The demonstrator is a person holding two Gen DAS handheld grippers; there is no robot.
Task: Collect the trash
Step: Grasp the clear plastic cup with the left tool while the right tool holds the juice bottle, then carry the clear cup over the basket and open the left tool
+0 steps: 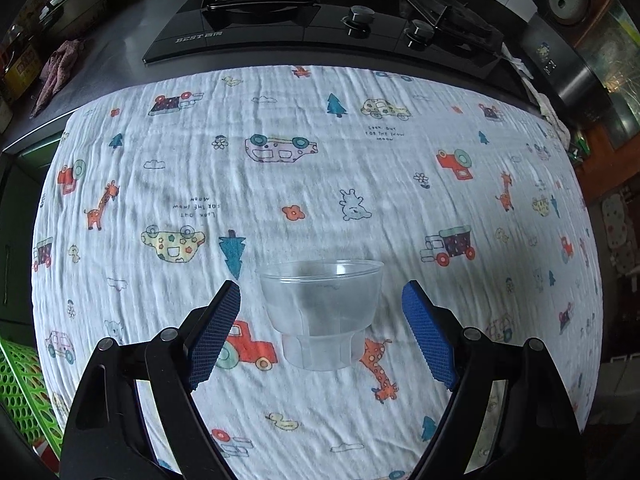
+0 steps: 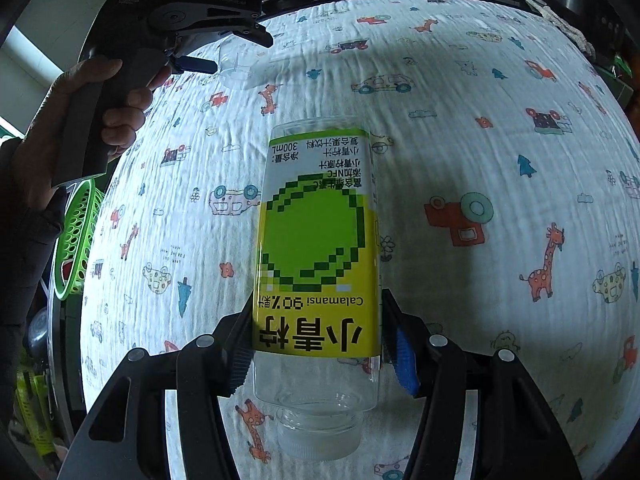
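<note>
In the left wrist view, the left gripper (image 1: 320, 304) has its jaws spread wide, and a clear plastic cup (image 1: 320, 312) stands upright between the two blue pads (image 1: 216, 336). The pads do not touch the cup; there is a gap on each side. The cup rests on a white cloth (image 1: 280, 184) printed with cars, giraffes and trees, which covers the counter. Beyond the far edge of the cloth sits a black gas stove (image 1: 280, 16) with two knobs. To the left of the cloth, low in the picture, a green perforated basket (image 1: 22, 384) shows — only a part of it.

In the right wrist view, the right gripper (image 2: 316, 344) has its jaws pinching a clear plastic bottle (image 2: 316, 264) with a yellow and green label. The bottle points away from the camera with its cap end near the lens, and the pads press on the lower part of the label from both sides. I cannot tell if the bottle touches the cloth (image 2: 460, 140) under it. Far up on the left of the cloth, the person's hand (image 2: 80, 120) holds the handle of the left gripper (image 2: 240, 40), and the clear cup (image 2: 240, 68) is just under its tips. The green basket (image 2: 76, 236) hangs at the left edge of the cloth.
</note>
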